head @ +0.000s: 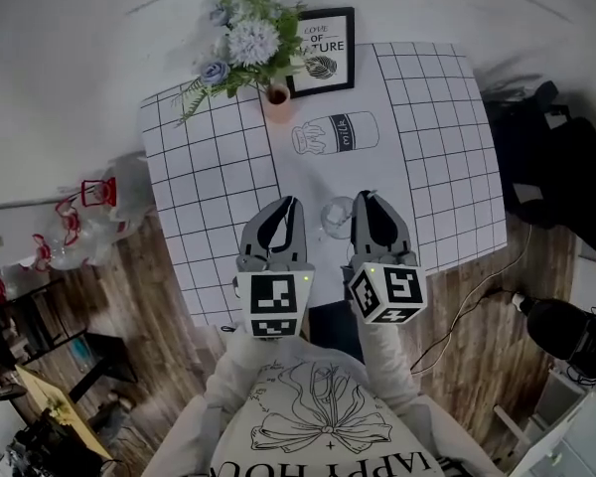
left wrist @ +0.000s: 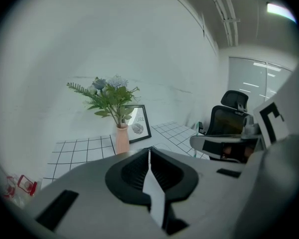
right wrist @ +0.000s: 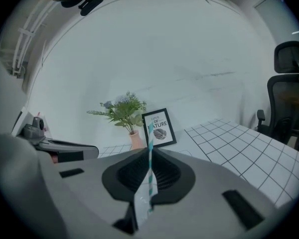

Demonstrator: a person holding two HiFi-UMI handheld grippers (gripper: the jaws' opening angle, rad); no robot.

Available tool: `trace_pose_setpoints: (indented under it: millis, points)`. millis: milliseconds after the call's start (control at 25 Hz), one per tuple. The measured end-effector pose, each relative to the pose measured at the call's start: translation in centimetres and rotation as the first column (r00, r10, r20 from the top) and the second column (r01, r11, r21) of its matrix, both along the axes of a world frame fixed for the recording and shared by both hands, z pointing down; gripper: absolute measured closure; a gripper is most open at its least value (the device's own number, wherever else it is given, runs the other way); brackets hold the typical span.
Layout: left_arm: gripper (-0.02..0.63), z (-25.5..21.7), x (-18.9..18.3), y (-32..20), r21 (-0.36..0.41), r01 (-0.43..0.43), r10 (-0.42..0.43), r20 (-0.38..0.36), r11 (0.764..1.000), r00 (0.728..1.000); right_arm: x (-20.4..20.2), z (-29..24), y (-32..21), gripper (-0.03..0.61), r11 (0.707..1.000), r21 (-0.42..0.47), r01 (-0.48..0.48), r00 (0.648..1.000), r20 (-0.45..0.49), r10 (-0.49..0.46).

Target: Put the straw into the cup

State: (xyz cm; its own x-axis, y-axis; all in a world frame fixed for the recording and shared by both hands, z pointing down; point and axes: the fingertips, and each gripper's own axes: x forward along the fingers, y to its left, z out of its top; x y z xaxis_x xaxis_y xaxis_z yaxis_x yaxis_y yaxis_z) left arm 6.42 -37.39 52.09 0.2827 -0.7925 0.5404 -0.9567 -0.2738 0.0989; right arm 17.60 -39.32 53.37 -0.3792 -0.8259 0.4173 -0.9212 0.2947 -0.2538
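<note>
A clear glass cup (head: 336, 217) stands on the white centre strip of the table, between my two grippers and near the front edge. My right gripper (head: 363, 195) is just right of the cup; in the right gripper view its jaws (right wrist: 150, 148) are shut on a teal-and-white striped straw (right wrist: 150, 171) that points up out of them. My left gripper (head: 294, 200) sits just left of the cup, its jaws (left wrist: 149, 151) closed with nothing between them. The straw does not show in the head view.
A pink vase of flowers (head: 275, 95) and a framed print (head: 323, 50) stand at the table's far edge, with a milk-bottle drawing (head: 335, 133) on the cloth before them. A black-and-white grid cloth (head: 447, 127) covers both sides. An office chair (right wrist: 289, 108) stands to the right.
</note>
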Motion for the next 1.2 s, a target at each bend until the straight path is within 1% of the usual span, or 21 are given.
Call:
trace_pose_setpoints:
  millis: [320,560,920,1200]
  points:
    - [0.600,1.7,-0.6,0.4,-0.036,0.030,-0.030,0.010,0.999,0.999,-0.5,2.4,-0.3,0.563,0.999,-0.036,0.033,0.999,-0.015,-0.034]
    - [0.600,2.3,-0.5,0.6,-0.051,0.043,-0.043,0.005,0.998,0.999,-0.7,3.3,-0.5,0.563,0.998,-0.046,0.046,0.999,-0.022,-0.047]
    - [0.600,2.1,-0.7,0.7,-0.042,0.051,-0.050,0.012,0.998,0.999,-0.6,3.2,-0.6,0.561,0.998,-0.044,0.041,0.998,-0.044,-0.043]
    - [0.600,0.3,-0.9,0.8,-0.006,0.044,-0.044,0.013,0.999,0.999,-0.3,1.5,-0.5,0.540,1.000,-0.014,0.022,0.999,-0.044,-0.023]
